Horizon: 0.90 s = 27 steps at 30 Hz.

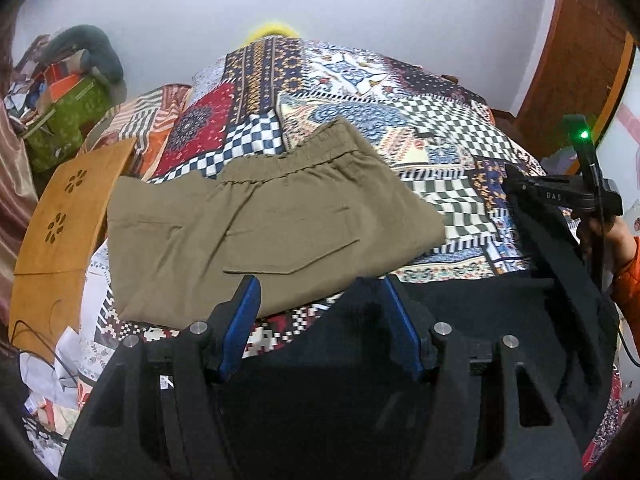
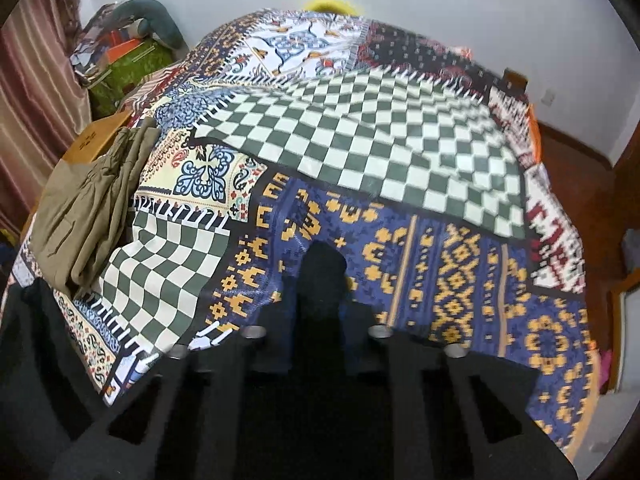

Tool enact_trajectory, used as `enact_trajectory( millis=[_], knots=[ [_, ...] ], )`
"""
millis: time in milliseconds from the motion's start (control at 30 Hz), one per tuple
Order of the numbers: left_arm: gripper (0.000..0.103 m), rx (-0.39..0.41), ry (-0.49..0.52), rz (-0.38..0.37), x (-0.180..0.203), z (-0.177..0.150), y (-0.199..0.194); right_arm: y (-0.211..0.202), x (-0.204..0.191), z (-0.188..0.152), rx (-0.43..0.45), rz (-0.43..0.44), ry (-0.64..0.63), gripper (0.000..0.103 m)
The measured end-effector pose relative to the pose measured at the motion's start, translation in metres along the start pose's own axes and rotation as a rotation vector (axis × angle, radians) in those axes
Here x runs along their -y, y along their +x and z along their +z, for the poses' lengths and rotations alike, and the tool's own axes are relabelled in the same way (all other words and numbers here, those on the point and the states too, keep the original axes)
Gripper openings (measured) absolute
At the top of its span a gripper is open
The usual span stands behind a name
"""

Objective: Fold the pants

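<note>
Folded olive pants point(image 1: 260, 228) lie on the patchwork bedspread point(image 1: 400, 120), waistband toward the wall; in the right wrist view they point(image 2: 84, 208) sit at the far left. A black garment point(image 1: 480, 308) is spread along the near edge of the bed, below and to the right of the olive pants. My left gripper point(image 1: 318, 284) is open, its blue fingers point(image 1: 244, 312) hovering over the olive pants' near edge and the black cloth. My right gripper point(image 2: 322, 256) is shut, with a dark strip of the black garment between its fingers, over the blue and yellow patch.
A hand in an orange sleeve point(image 1: 628, 272) holds the right tool's body point(image 1: 560, 196). A brown board with flower cut-outs point(image 1: 60, 232), a green bag point(image 1: 68, 120) and papers point(image 1: 52, 380) crowd the left side. A wooden door point(image 1: 572, 60) stands at the right.
</note>
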<state>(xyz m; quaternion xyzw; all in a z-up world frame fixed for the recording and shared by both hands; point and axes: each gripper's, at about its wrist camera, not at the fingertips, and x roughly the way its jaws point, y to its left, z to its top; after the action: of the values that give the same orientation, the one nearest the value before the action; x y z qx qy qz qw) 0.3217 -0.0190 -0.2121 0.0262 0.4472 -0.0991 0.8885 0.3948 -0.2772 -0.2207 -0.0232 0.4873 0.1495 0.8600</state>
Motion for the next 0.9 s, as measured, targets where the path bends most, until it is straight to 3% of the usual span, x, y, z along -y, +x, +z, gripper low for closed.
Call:
enact_trajectory(
  millis=[467, 667, 900],
  knots=[
    [0.069, 0.032, 0.094, -0.066, 0.078, 0.0, -0.057, -0.153, 0.025, -0.029, 0.244, 0.013, 0.072, 0.008],
    [0.07, 0.006, 0.12, -0.106, 0.104, -0.017, -0.066, -0.199, 0.039, -0.084, 0.257, -0.015, 0.107, 0.008],
    [0.07, -0.085, 0.111, -0.163, 0.125, -0.05, -0.057, -0.207, 0.06, -0.157, 0.203, -0.04, 0.21, 0.008]
  ],
)
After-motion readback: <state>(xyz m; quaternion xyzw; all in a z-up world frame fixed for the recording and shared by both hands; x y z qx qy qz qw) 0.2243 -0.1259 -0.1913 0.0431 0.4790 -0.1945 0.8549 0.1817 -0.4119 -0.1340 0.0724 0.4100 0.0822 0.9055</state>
